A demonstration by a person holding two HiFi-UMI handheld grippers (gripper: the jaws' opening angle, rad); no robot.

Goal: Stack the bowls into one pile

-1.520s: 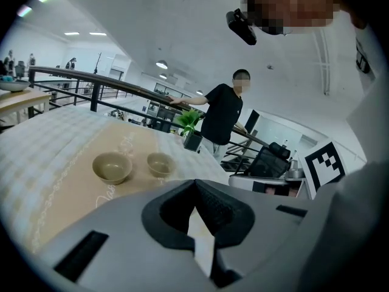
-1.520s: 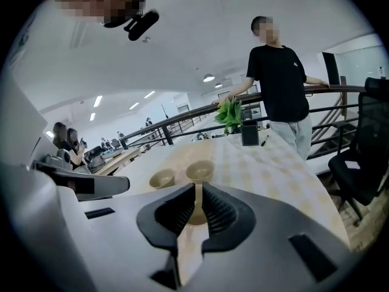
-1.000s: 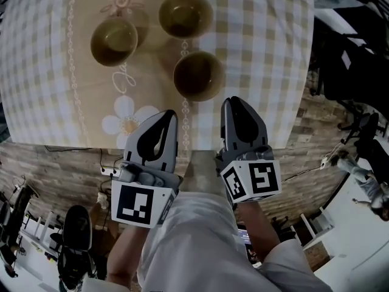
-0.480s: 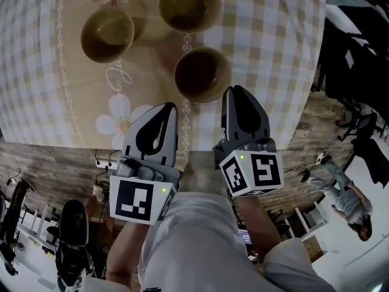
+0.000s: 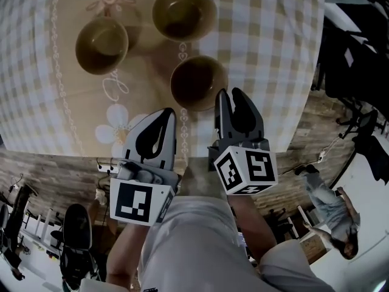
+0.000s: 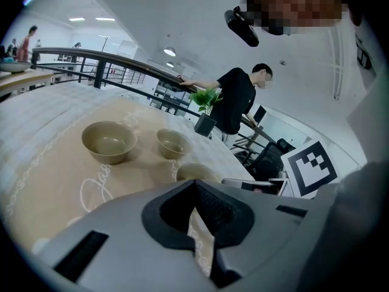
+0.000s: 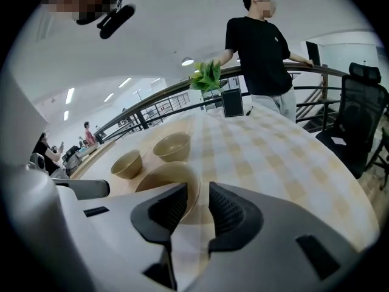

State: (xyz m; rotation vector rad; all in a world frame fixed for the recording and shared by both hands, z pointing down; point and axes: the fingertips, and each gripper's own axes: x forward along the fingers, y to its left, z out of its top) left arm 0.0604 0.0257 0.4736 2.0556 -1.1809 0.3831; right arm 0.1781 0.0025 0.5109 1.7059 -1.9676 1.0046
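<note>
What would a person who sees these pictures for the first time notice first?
Three brownish bowls stand apart on the checked tablecloth: the left bowl, the far bowl and the nearest bowl. Just below them, the right tool points at the nearest bowl with its jaws apart. The left tool beside it has its jaws together.

The left tool (image 5: 165, 114) is held low and pointing forward, its jaws pressed together with nothing between them, its marker cube (image 5: 140, 203) facing up. Just beside it, the right tool (image 5: 229, 97) reaches slightly farther forward, its jaws parted by a narrow gap and gripping nothing. Both forearms (image 5: 124, 257) run back toward the body, side by side and close together.
</note>
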